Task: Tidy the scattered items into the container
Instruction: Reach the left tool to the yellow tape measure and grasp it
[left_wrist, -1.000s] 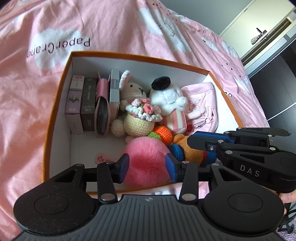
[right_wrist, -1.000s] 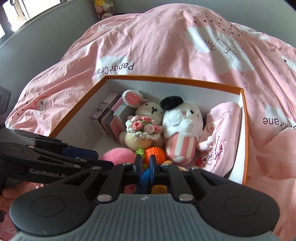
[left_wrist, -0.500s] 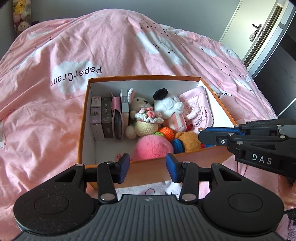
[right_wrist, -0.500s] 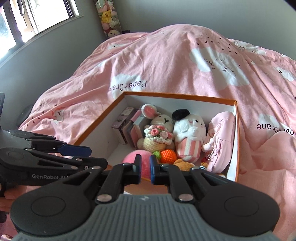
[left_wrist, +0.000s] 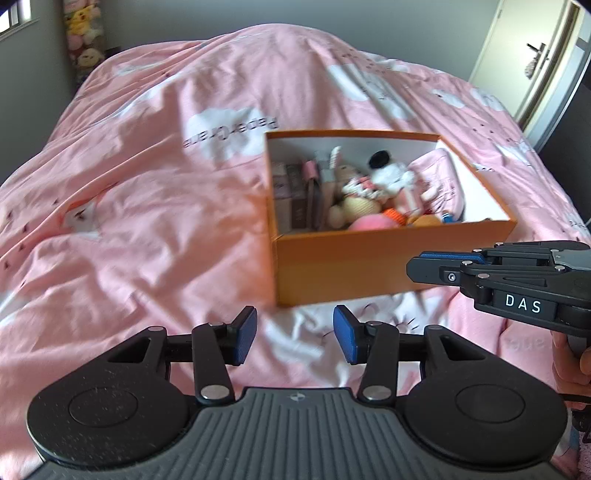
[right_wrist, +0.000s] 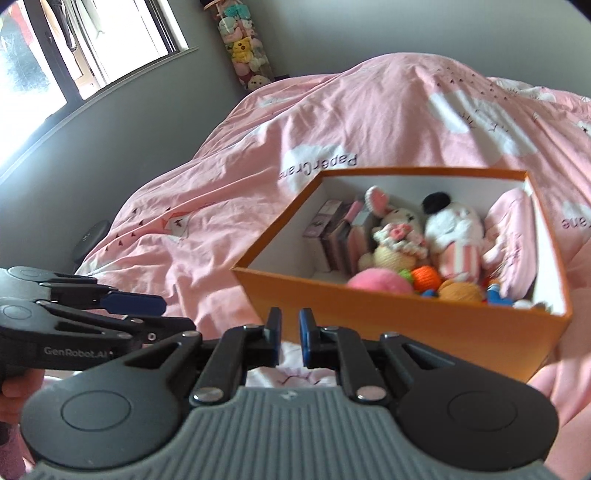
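Note:
An orange box (left_wrist: 369, 266) (right_wrist: 406, 321) with a white inside sits on the bed. It holds a pink pompom (left_wrist: 371, 223) (right_wrist: 375, 280), a white plush with a black hat (left_wrist: 388, 173) (right_wrist: 452, 225), a crochet bunny (right_wrist: 393, 236), an orange crochet carrot (right_wrist: 424, 277), a pink pouch (left_wrist: 439, 173) (right_wrist: 513, 229) and small upright boxes (left_wrist: 291, 192) (right_wrist: 328, 229). My left gripper (left_wrist: 294, 334) (right_wrist: 147, 304) hovers before the box's near left corner, jaws opening, nothing between them. My right gripper (right_wrist: 290, 332) (left_wrist: 415, 264) stands at the near wall, all but shut and empty.
A rumpled pink duvet (left_wrist: 147, 221) with white cloud prints covers the whole bed around the box. A column of plush toys (right_wrist: 245, 48) stands in the far corner by a window (right_wrist: 92, 44). A white door (left_wrist: 535, 62) is at the far right. A hand (left_wrist: 569, 365) holds the right gripper.
Both grippers have drawn back and up out of the box. The pink pompom that lay between my left jaws stays in the box. The right jaws show a slightly wider gap.

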